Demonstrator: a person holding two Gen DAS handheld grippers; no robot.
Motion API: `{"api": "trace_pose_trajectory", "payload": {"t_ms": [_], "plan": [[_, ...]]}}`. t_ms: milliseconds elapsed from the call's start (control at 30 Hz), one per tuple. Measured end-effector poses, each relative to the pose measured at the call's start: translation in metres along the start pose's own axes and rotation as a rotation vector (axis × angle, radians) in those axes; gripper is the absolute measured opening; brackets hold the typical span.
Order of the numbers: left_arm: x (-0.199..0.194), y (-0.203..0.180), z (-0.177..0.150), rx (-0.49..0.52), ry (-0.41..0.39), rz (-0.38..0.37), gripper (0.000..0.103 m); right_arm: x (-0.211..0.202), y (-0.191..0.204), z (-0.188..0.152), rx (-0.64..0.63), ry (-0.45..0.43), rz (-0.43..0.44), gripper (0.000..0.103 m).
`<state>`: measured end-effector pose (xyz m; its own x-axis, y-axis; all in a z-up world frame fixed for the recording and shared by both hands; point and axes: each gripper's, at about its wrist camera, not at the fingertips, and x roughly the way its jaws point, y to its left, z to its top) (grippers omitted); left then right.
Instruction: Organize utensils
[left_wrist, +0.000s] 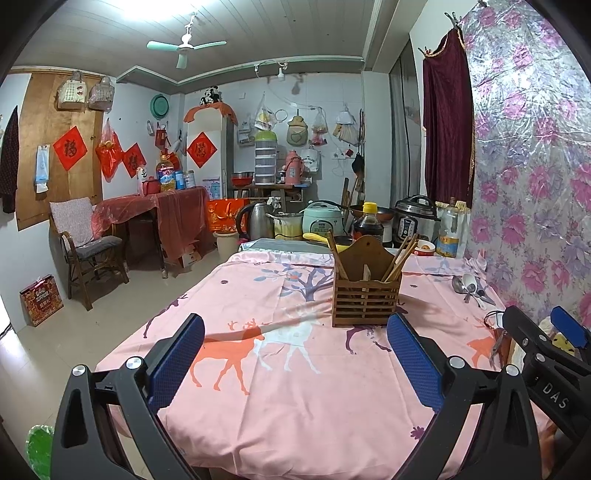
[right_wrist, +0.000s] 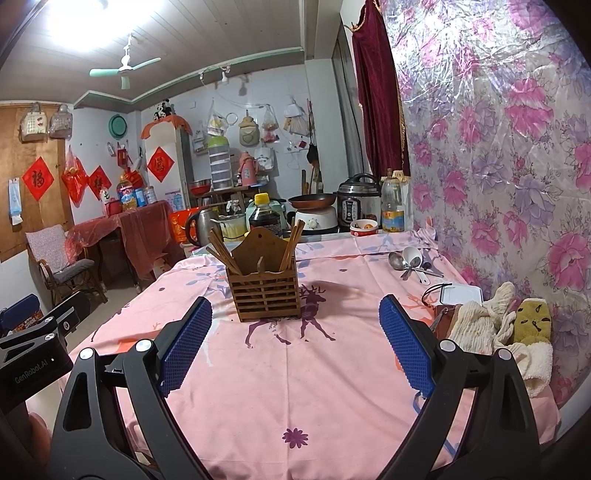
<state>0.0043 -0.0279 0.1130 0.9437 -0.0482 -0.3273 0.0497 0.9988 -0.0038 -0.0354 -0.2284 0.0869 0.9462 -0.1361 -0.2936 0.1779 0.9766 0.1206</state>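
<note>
Hovering above the pink deer-print tablecloth (left_wrist: 295, 387), the left gripper (left_wrist: 295, 354) spreads its blue-padded jaws wide, nothing between them. The right gripper (right_wrist: 295, 339) hangs likewise wide and empty. Ahead of both stands a slatted brown wooden utensil holder (right_wrist: 264, 288) with wooden chopsticks (right_wrist: 291, 243) leaning inside. A cluster of metal and white spoons (right_wrist: 410, 262) lies near the floral wall covering (right_wrist: 498, 166), well apart from the holder.
</note>
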Motion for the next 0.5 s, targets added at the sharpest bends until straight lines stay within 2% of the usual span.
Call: {"api": "trace_pose_trajectory", "payload": {"t_ms": [500], "plan": [[0.0014,-0.0051,-0.0043,0.01,0.012,0.002,0.097,-0.0002,0.0046,-0.0009,-0.003,0.001,0.002,0.089]]}}
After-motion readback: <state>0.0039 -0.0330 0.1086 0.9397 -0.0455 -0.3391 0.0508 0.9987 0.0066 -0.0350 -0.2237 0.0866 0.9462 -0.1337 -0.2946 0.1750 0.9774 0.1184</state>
